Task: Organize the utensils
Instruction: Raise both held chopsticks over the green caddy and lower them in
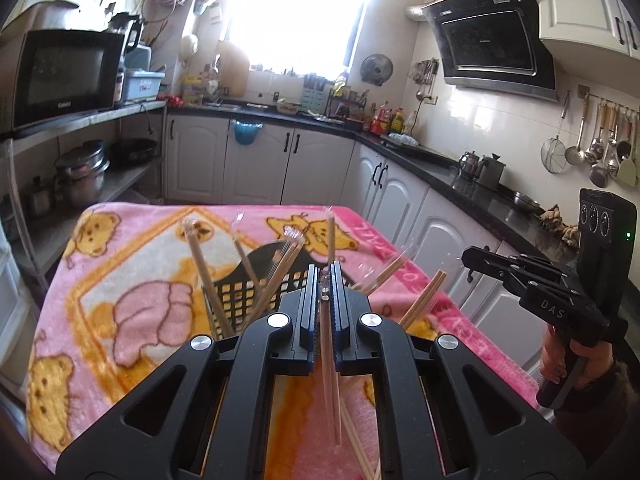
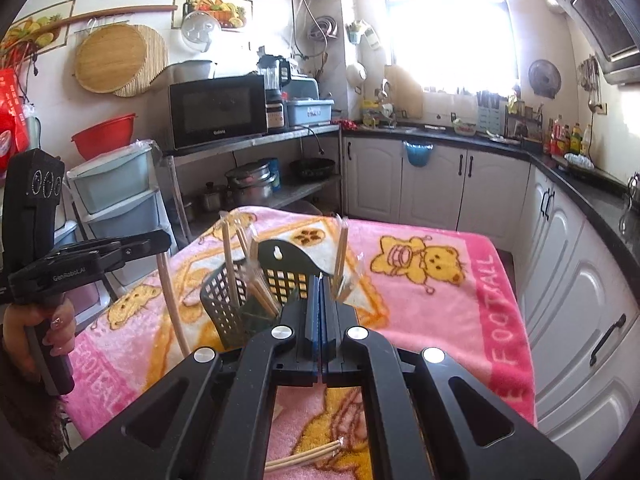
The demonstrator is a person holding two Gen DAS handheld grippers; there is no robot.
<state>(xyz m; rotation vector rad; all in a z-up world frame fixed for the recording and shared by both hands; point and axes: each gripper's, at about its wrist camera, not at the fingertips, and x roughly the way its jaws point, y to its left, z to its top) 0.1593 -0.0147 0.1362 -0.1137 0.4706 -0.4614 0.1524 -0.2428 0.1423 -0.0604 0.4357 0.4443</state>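
A kitchen: pink bear blanket (image 2: 432,304) covers the desk. Left gripper (image 1: 329,276) jaws pinch wrapped chopsticks (image 1: 330,360) above it; right gripper (image 2: 321,284) jaws pressed together, empty. Basket (image 2: 240,300) holds more pairs.

basket (image 1: 256,280): its lower part sits behind the left gripper (image 1: 325,280) | wrapped chopsticks (image 1: 330,344) in that gripper: low end too blurry to tell | loose chopsticks (image 2: 304,456): partly behind the right gripper (image 2: 321,280) | blanket (image 2: 440,312): near side cut off
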